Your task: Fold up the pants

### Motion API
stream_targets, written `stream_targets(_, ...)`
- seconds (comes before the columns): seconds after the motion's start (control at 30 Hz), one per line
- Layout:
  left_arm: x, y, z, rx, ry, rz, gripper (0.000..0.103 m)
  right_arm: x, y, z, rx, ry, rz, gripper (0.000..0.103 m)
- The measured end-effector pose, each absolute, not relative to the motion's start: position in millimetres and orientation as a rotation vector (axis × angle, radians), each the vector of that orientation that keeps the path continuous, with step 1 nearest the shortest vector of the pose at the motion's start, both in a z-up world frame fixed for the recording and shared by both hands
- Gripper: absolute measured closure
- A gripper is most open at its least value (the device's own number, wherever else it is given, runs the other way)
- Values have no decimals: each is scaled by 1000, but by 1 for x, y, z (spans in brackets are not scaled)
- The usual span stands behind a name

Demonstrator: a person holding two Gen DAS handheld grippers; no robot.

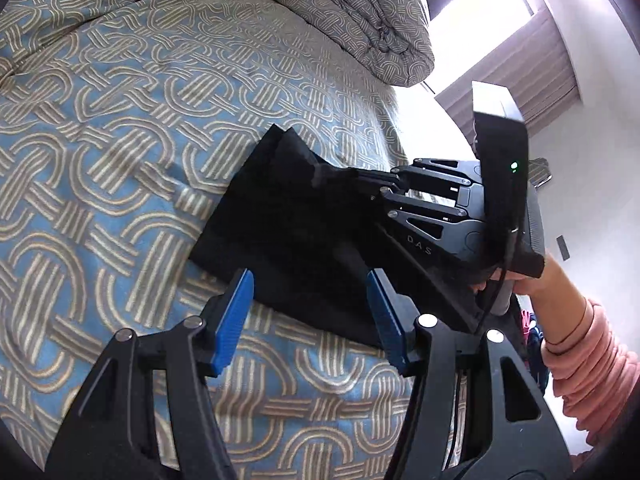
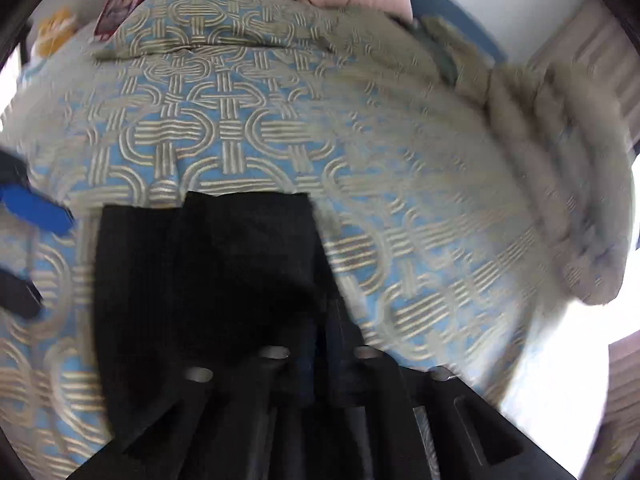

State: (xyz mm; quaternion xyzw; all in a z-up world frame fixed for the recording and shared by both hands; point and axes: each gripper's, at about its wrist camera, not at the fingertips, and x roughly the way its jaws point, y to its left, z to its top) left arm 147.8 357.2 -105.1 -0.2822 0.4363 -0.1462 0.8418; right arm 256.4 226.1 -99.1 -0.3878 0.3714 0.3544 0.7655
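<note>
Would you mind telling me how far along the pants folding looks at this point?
Done: the black pants already lie as a compact, layered bundle on the patterned bedspread. In hand: the right gripper is shut over the bundle's right side, though blur hides its grip; the left gripper hovers open at the near edge. Left: probably a final fold or smoothing.

The pants (image 1: pixel 288 216) are black, folded into a compact, roughly rectangular bundle lying flat on patterned bedding; in the left wrist view they sit at centre, slanting toward the lower right; in the right wrist view they (image 2: pixel 208 276) fill the lower-left centre, layered edges uppermost.
</note>
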Motion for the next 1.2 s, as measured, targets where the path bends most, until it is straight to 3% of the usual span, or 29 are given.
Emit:
stream_targets(0.33,205,324,-130,-613,1002,-265,44,269,183,-38,-360,913,880,101)
stream_targets(0.4,212,322,-130,-631,987,-256,71,267,178,-26,-328,899,896,101)
stream_targets(0.43,215,323,-131,-648,992,-255,97,266,177,-21,-322,890,904,101)
stream_targets(0.47,216,324,-131,-673,995,-247,102,264,177,-18,-320,883,907,101)
stream_targets(0.73,143,333,-65,-586,795,-182,101,268,174,-3,-296,837,935,101)
stream_targets(0.93,155,343,-113,-454,985,-2,99,307,212,-77,-436,964,675,97)
stream_targets(1.03,140,359,-122,-473,1004,35,99,307,218,-93,-480,960,571,92)
stream_targets(1.2,128,370,-117,-518,969,24,99,295,195,-55,-415,858,559,75)
